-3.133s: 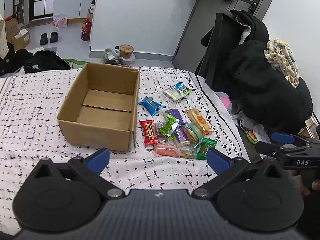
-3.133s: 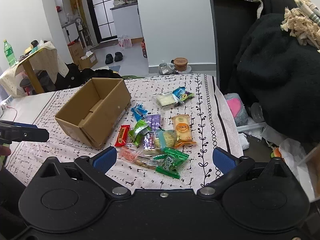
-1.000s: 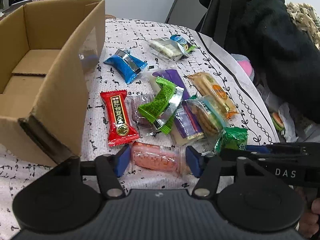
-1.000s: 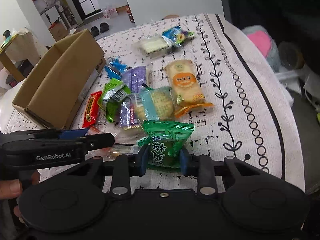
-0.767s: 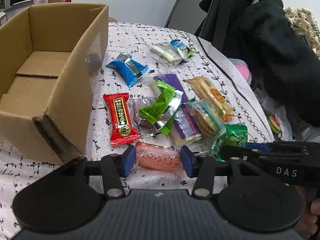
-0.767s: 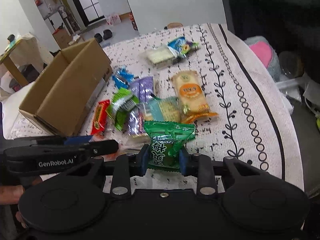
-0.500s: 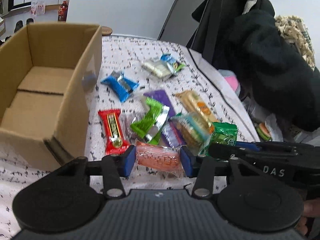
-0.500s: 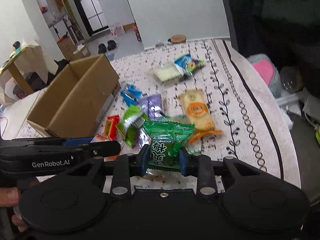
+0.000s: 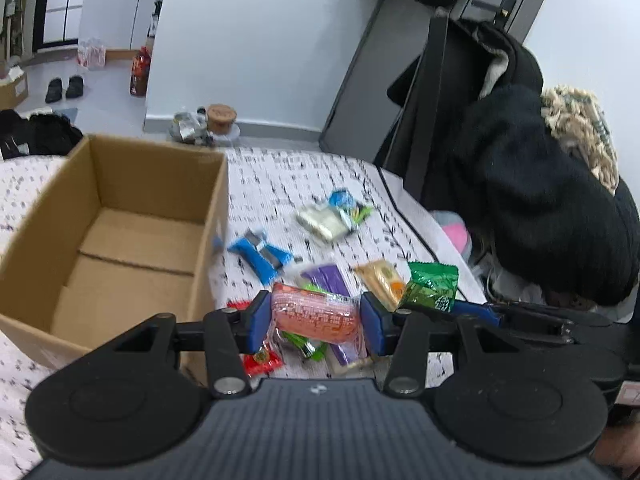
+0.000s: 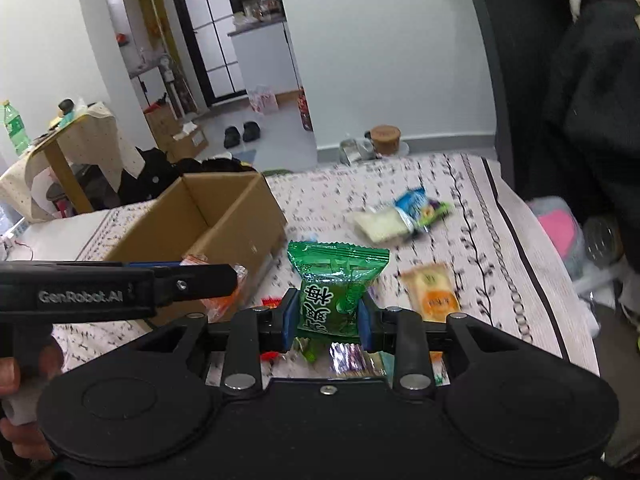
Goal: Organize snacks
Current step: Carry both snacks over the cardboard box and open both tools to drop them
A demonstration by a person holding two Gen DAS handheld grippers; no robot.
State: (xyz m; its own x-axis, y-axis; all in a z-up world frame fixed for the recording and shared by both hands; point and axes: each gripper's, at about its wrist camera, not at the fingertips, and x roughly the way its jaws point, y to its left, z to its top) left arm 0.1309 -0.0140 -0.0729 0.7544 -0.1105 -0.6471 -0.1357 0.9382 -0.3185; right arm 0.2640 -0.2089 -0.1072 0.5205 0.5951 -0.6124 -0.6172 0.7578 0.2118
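Note:
My left gripper (image 9: 314,320) is shut on an orange-pink snack packet (image 9: 314,314), held above the bed. My right gripper (image 10: 328,316) is shut on a green snack packet (image 10: 336,284), which also shows in the left wrist view as the green packet (image 9: 432,286). An open, empty cardboard box (image 9: 120,232) stands on the bed to the left, seen as the box (image 10: 224,220) in the right wrist view. Several loose snacks lie on the patterned bedcover: a blue packet (image 9: 260,254), a white packet (image 9: 324,220), an orange cracker pack (image 10: 432,292) and a red packet (image 9: 262,360).
The bed's right edge (image 10: 540,280) drops off beside a pile of dark clothing (image 9: 540,200). A jar (image 9: 220,114) and bottles stand on the floor beyond the bed. A person's hand (image 10: 16,372) holds the left gripper's handle at the lower left.
Both grippers have risen from the bedcover with their packets, and the view has tilted up toward the room. The remaining snacks lie where they were.

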